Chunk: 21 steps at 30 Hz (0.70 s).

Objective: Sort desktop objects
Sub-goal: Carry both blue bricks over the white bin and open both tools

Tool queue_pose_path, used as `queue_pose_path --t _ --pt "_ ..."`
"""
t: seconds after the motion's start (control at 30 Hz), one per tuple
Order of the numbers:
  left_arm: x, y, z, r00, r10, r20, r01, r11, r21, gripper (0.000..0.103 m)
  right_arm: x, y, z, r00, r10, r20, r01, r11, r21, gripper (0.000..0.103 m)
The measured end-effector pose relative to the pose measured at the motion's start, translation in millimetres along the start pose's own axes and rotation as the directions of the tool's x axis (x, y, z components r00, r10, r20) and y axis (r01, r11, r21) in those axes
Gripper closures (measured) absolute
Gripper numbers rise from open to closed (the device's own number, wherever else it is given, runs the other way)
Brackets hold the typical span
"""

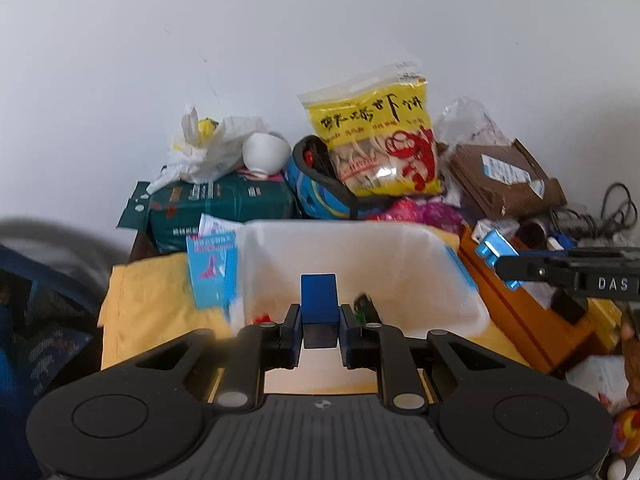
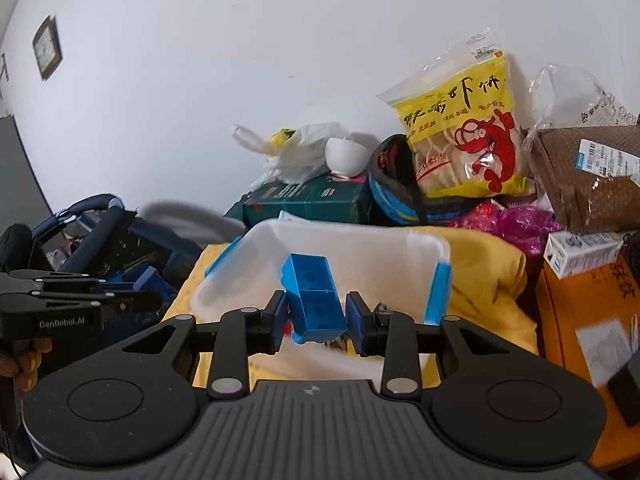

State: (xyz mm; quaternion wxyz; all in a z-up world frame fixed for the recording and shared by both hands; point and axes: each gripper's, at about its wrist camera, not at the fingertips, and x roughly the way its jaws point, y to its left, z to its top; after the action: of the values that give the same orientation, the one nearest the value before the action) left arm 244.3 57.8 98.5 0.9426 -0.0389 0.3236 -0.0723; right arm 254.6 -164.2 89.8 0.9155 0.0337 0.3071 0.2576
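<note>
Here, two blocks are held above the clear bin (image 1: 400, 248).
A dark blue block (image 1: 319, 300) is clamped by the left gripper (image 1: 319, 330); a light blue brick (image 2: 314, 300) is pinched, tilted, by the right gripper (image 2: 318, 322).

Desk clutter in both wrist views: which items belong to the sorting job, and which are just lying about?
In the job: dark blue block in left gripper; light blue hollow brick in right gripper; clear plastic bin.

Lying about: yellow snack bag, white bowl, green box, cardboard parcel.
</note>
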Motion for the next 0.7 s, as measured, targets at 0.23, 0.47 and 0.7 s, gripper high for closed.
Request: queue_pose_path --t 0.23,0.47,0.7 --pt "25 -2 43 1.000 0.018 -0.005 -0.018 0.999 0.036 0.082 24 -7 34 0.998 -0.025 -0.058 0.026 1.000 0.004 0.067" --pt "50 -10 74 0.998 -0.011 -0.059 0.014 0.999 0.037 0.076 48 -9 57 0.993 -0.053 -0.109 0.053 0.999 0.005 0.065" --pt "57 -13 53 0.997 -0.009 -0.075 0.013 0.998 0.057 0.055 64 -6 54 0.989 -0.076 -0.129 0.076 0.997 -0.006 0.047"
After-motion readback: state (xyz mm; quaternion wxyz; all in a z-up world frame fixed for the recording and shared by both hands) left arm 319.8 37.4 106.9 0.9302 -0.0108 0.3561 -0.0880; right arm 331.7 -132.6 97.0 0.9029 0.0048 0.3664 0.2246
